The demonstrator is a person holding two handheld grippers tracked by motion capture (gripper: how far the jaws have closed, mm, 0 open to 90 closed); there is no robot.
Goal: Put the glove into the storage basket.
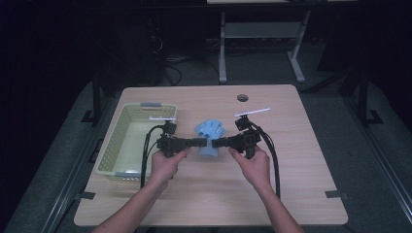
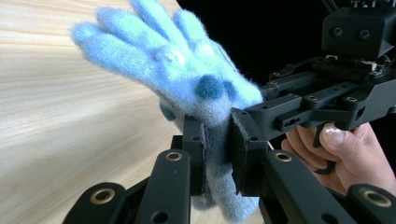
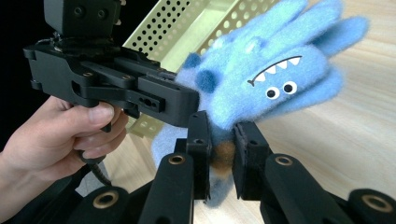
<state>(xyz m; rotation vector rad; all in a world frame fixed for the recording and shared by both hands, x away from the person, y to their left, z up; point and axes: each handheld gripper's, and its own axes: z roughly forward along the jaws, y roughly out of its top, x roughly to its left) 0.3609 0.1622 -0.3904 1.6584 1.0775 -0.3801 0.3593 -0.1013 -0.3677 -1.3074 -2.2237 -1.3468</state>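
Both claws, left gripper [image 1: 203, 142] and right gripper [image 1: 217, 143], pinch the fuzzy blue glove [image 1: 210, 138] from opposite sides, suspending it between them above the wooden table [image 1: 291, 160], seemingly so it can be carried toward the perforated basket [image 1: 109, 145] beyond the left claw.

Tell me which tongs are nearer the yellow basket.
Left. The left tongs grip the blue glove just right of the basket; the right tongs grip the glove's far side.
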